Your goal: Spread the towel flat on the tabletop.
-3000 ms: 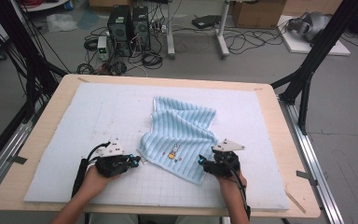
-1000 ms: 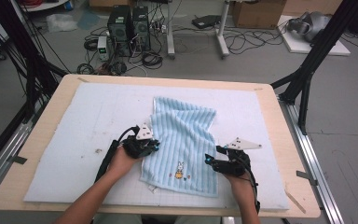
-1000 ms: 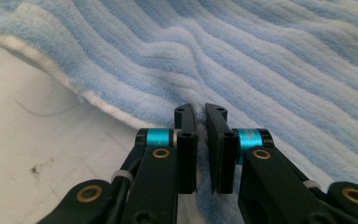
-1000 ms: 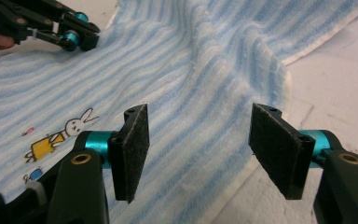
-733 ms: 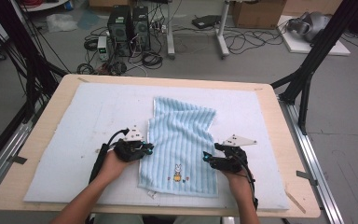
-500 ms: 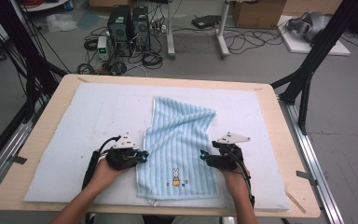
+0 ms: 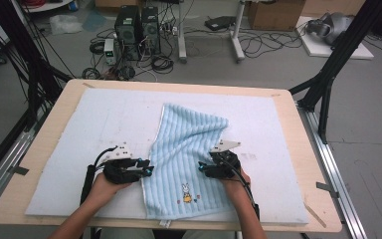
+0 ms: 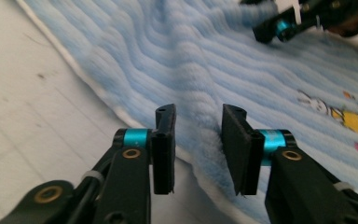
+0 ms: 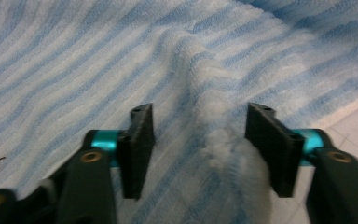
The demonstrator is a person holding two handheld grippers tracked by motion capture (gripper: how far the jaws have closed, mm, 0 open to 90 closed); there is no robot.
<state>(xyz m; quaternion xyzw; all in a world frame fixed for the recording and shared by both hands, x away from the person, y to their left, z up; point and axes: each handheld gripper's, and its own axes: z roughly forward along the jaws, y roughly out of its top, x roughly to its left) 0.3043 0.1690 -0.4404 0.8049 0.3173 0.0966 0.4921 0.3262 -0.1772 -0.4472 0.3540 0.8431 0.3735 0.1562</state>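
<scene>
Light-blue striped terry towel (image 7: 186,159) lies flat on the white padded mat (image 7: 79,129). Left gripper (image 8: 198,140) has just been opening, jaws part-open, towel edge ridge loose between. Right gripper (image 9: 198,144) has just been closing, a raised fold between its jaws, not yet pinched. Likely regrasping to fold.

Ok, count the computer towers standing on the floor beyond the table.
2, side by side past the table's far left edge: the left tower, and the right tower right next to it. Others may be hidden off frame.
</scene>
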